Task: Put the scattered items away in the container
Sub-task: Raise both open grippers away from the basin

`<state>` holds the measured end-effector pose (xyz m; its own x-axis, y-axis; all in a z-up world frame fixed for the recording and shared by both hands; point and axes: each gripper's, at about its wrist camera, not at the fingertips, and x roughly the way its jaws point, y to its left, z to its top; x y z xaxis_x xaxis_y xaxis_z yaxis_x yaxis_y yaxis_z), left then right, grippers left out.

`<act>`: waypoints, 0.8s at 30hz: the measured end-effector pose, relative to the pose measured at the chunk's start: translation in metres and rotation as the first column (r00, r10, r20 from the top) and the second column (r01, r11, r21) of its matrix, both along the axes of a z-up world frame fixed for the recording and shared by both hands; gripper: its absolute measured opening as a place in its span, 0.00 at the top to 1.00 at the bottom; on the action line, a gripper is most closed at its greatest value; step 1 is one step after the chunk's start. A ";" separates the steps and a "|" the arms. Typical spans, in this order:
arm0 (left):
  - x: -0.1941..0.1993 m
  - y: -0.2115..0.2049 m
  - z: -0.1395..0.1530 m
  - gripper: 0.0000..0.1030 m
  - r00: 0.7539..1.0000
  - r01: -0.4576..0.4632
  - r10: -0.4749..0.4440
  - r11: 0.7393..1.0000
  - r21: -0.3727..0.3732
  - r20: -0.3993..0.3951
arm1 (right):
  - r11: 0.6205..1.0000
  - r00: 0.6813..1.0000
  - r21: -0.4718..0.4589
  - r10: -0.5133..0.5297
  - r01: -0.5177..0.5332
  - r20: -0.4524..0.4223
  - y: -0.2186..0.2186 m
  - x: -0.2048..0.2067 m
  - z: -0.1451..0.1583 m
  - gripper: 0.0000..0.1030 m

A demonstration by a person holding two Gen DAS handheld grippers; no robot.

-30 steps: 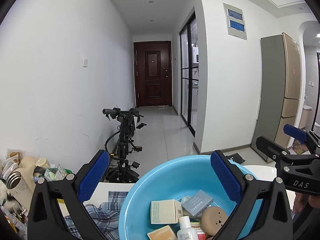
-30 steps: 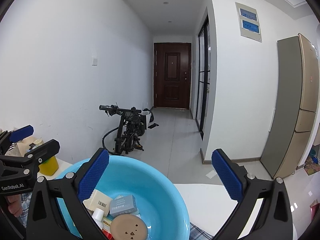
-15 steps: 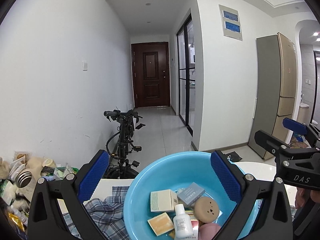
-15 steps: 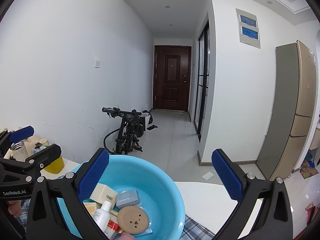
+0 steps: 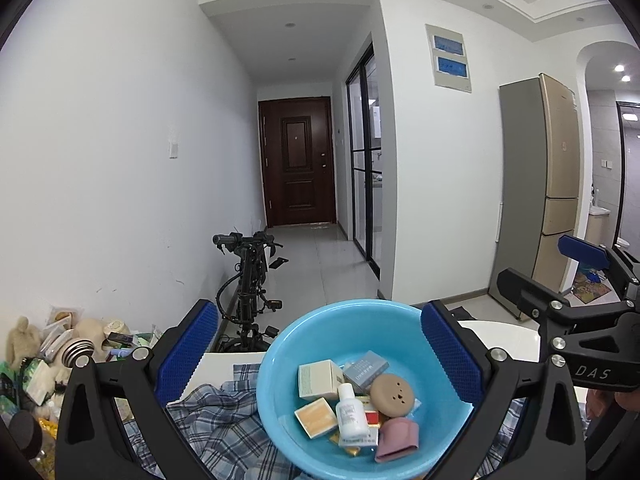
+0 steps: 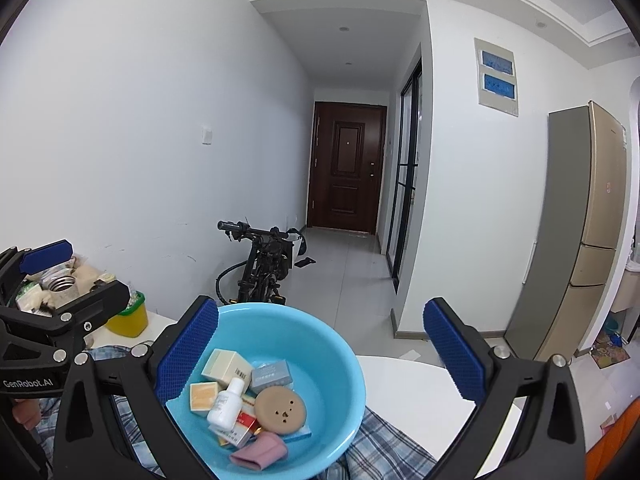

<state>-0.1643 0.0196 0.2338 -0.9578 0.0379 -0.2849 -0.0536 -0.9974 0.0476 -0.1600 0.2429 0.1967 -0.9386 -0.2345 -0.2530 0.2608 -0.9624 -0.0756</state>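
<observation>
Overhead, both tools (jaws wide, empty) above blue basin (image 5: 280, 364), seemingly full.

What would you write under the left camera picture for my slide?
Open left gripper above a blue basin holding small boxes, a white bottle and a pink pouch.

Clutter pile (image 5: 60, 356) left of basin (image 5: 320, 320)

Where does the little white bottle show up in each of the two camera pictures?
Left wrist view: the white bottle lies in the blue basin, low and centre, between the open fingers.
Right wrist view: the white bottle is lower left of centre, beside the left finger's blue pad.
Shared landmark: the round tan disc just right of it.
</observation>
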 end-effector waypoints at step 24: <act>0.129 0.002 0.012 0.00 0.999 -0.006 0.006 1.000 0.015 -0.052 | 1.000 0.999 -0.013 0.009 -0.009 -0.034 0.020 0.113 0.010 0.01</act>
